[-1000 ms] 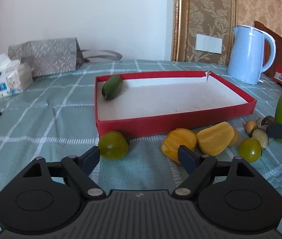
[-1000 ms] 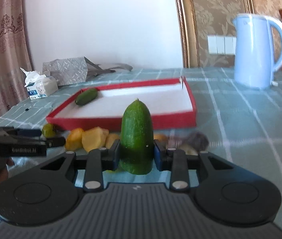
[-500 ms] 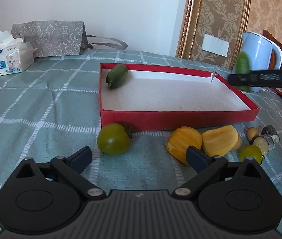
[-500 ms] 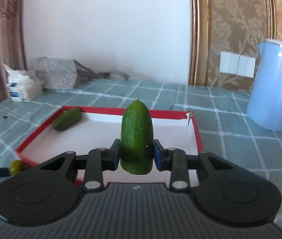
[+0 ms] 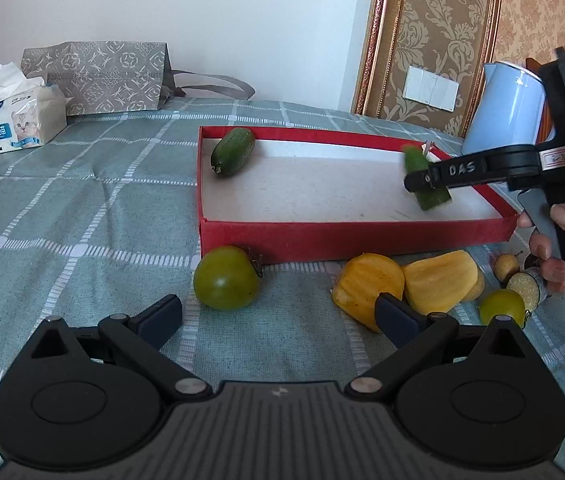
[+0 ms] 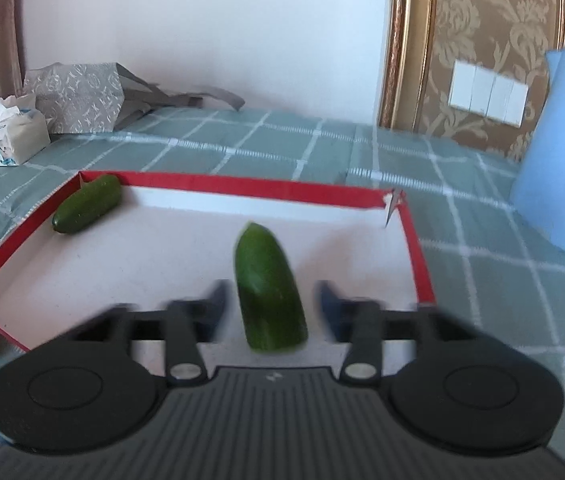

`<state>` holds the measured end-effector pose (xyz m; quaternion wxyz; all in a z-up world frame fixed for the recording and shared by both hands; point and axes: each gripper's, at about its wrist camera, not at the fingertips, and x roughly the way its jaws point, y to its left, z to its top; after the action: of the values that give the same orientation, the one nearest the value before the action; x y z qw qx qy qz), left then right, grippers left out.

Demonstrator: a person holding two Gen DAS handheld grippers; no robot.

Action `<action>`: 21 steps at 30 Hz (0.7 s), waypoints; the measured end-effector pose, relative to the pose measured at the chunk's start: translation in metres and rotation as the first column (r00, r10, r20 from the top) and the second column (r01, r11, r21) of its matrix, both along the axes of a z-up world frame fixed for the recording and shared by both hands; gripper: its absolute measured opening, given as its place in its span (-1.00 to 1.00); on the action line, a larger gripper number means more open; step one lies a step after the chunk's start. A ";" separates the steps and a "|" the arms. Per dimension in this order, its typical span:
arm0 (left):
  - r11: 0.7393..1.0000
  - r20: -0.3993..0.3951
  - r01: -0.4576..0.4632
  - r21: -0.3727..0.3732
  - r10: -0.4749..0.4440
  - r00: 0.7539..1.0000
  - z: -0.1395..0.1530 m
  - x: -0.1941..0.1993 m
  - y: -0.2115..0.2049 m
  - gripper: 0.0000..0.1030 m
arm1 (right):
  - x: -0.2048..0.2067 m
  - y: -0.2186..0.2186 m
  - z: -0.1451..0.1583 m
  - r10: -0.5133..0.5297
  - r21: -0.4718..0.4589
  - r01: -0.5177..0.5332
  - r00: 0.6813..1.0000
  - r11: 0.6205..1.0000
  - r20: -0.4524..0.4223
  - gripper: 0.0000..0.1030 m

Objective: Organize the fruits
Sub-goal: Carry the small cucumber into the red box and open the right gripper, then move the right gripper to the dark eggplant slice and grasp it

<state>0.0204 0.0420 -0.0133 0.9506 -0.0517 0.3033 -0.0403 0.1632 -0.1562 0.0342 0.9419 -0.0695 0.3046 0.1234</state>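
A green checked tablecloth (image 5: 82, 216) covers the whole table, running off every edge of both views. On it the red tray (image 5: 354, 236) sits at the centre, its white floor mostly bare; in the left wrist view its far right corner is hidden behind the right gripper (image 5: 426, 184), and in the right wrist view its near wall is cut off by the gripper body. A blue kettle (image 6: 558, 152) stands at about two o'clock from the tray, blurred and clipped by the picture edge. A grey patterned bag (image 5: 98, 76) and a tissue pack (image 5: 14, 120) lie at ten o'clock. The left gripper (image 5: 278, 316) hovers with its jaws spread wide and nothing between them, the green tomato (image 5: 226, 278) just beyond at twelve o'clock. The right gripper's jaws are opening, smeared by motion; the cut cucumber piece (image 6: 268, 288) stands tilted between them over the tray floor with a gap on each side, though whether its base rests on the floor cannot be told. A whole cucumber (image 5: 232, 151) lies in the tray's far left corner. Two yellow jackfruit pieces (image 5: 402, 284) touch each other before the tray's front wall. A hand (image 5: 554, 244) at three o'clock partly hides some small fruits that are hard to identify.
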 end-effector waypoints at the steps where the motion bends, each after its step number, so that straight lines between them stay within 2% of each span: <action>1: 1.000 0.000 0.000 0.000 0.000 1.000 0.000 0.000 0.000 1.00 | -0.006 -0.001 0.004 -0.005 -0.005 0.006 1.000 1.000 0.029 0.51; 4: 1.000 0.000 0.000 0.000 0.000 1.000 0.000 0.000 0.000 1.00 | -0.036 -0.009 0.023 -0.019 -0.021 0.022 0.989 1.000 0.148 0.51; 6: 1.000 0.000 0.000 0.000 0.000 1.000 0.000 0.000 0.000 1.00 | -0.068 -0.026 0.035 -0.066 -0.012 0.071 0.962 0.997 0.266 0.52; 7: 1.000 0.000 0.000 0.000 0.000 1.000 0.000 0.000 0.000 1.00 | -0.084 -0.035 0.039 -0.082 -0.018 0.094 0.938 0.995 0.338 0.68; 9: 1.000 0.000 0.000 0.000 0.000 1.000 0.000 0.000 0.000 1.00 | -0.113 -0.057 0.041 -0.121 0.003 0.130 0.908 0.991 0.401 0.97; 10: 1.000 0.000 0.000 0.000 0.000 1.000 0.000 0.000 0.000 1.00 | -0.123 -0.068 0.040 -0.146 0.020 0.151 0.898 0.988 0.414 0.97; 14: 1.000 0.000 0.000 0.000 0.000 1.000 0.000 0.000 0.000 1.00 | -0.152 -0.108 0.031 -0.241 0.100 0.219 0.894 0.971 0.378 0.91; 16: 1.000 0.000 0.000 0.000 0.000 1.000 0.000 0.000 0.000 1.00 | -0.156 -0.122 0.022 -0.275 0.129 0.245 0.905 0.961 0.323 0.85; 18: 1.000 0.000 0.000 0.000 0.000 1.000 0.000 0.000 0.000 1.00 | -0.155 -0.130 0.011 -0.294 0.145 0.264 0.917 0.954 0.268 0.74; 21: 1.000 0.000 0.000 0.000 0.000 1.000 0.000 0.000 0.000 1.00 | -0.151 -0.139 -0.002 -0.288 0.217 0.248 0.941 0.944 0.179 0.34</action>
<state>0.0203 0.0418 -0.0131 0.9506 -0.0517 0.3034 -0.0403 0.0121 -0.2950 0.0324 0.9788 0.0513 0.1976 0.0143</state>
